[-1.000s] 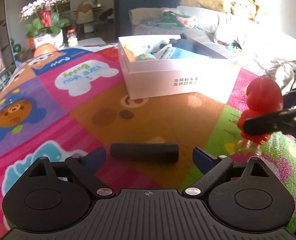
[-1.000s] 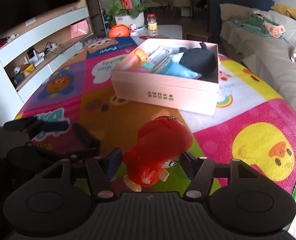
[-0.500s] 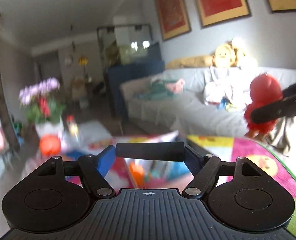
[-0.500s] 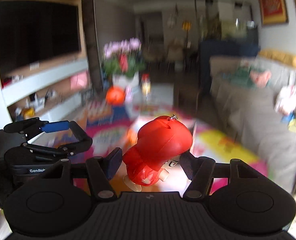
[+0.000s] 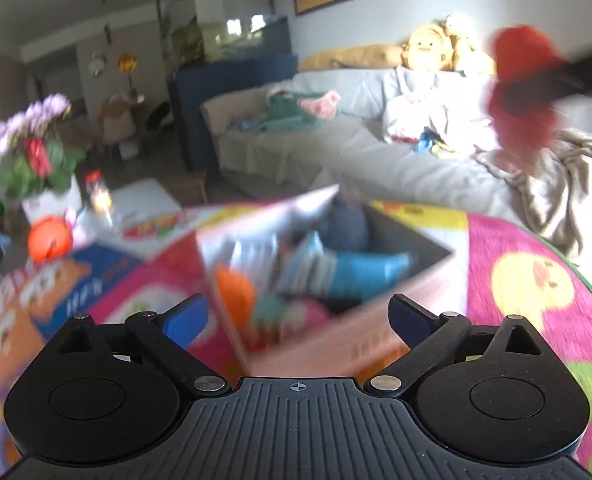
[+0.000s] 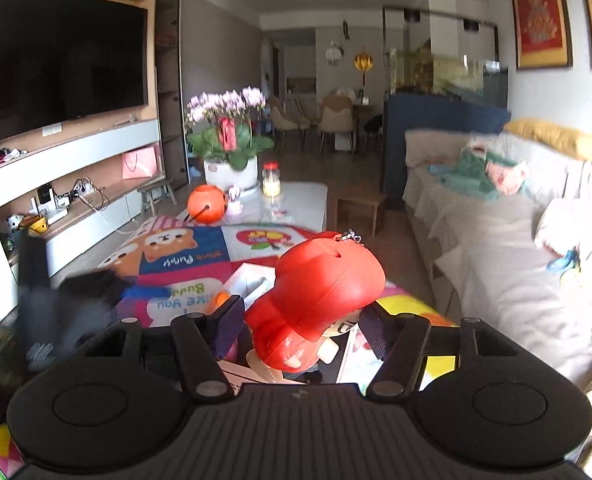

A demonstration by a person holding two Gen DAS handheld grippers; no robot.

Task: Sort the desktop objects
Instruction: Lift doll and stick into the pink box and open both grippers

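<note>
My left gripper [image 5: 298, 318] is open and empty, hovering over the near edge of the pink box [image 5: 380, 340], which holds several items and looks blurred. The black cylinder is not in view. My right gripper [image 6: 302, 322] is shut on the red toy figure [image 6: 320, 292] and holds it up in the air above the colourful mat [image 6: 191, 256]. The red toy [image 5: 522, 92] also shows blurred at the upper right of the left wrist view. The left gripper [image 6: 75, 304] shows as a dark blur at the left of the right wrist view.
An orange ball [image 6: 207, 203], a white flower pot [image 6: 229, 172] and a jar [image 6: 271, 180] stand beyond the mat's far edge. A grey sofa [image 6: 496, 240] with clothes runs along the right. A TV shelf [image 6: 75, 168] is at the left.
My left gripper held the black cylinder half a second ago; now it is open over the box and the cylinder is gone from view. My right gripper has kept the red toy raised.
</note>
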